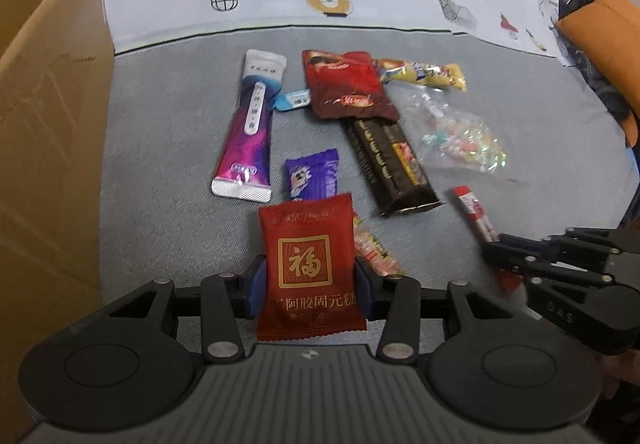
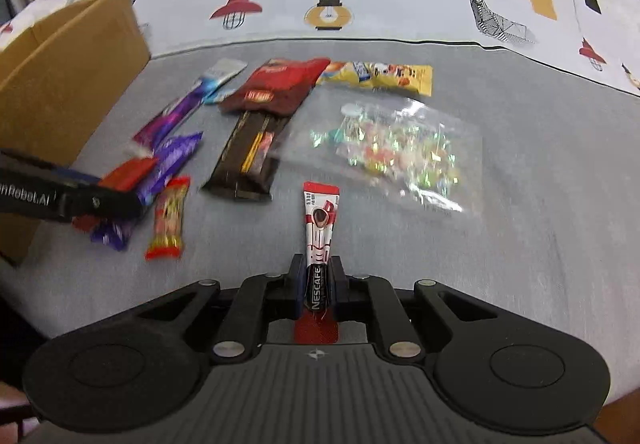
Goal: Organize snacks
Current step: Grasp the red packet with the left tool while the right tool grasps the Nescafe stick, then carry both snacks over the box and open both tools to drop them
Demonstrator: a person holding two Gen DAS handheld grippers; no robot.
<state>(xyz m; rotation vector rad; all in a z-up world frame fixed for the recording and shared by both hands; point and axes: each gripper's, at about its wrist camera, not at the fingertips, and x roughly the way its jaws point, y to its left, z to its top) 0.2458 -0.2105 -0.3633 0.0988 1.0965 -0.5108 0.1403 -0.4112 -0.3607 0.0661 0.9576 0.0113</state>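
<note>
A dark red square snack packet [image 1: 307, 240] with a gold emblem sits between the blue pads of my left gripper [image 1: 311, 268], which is shut on its sides just above the grey cloth. My right gripper [image 2: 318, 267] is shut on the lower end of a red-and-white Nescafe coffee stick [image 2: 320, 219] that points away from me. In the left wrist view the right gripper [image 1: 494, 252] shows at the right edge with the stick [image 1: 474, 209]. In the right wrist view the left gripper [image 2: 120, 197] shows at the left edge with the red packet [image 2: 130, 172].
A tall cardboard box [image 1: 48, 123] stands at the left. On the grey cloth [image 1: 160, 163] lie a purple-white pouch [image 1: 248, 127], a purple candy [image 1: 312, 175], a dark red pouch [image 1: 348, 87], a black bar pack [image 1: 392, 163], a yellow pack [image 1: 424, 73], a clear candy bag [image 1: 460, 135] and a small red-yellow candy [image 2: 168, 219].
</note>
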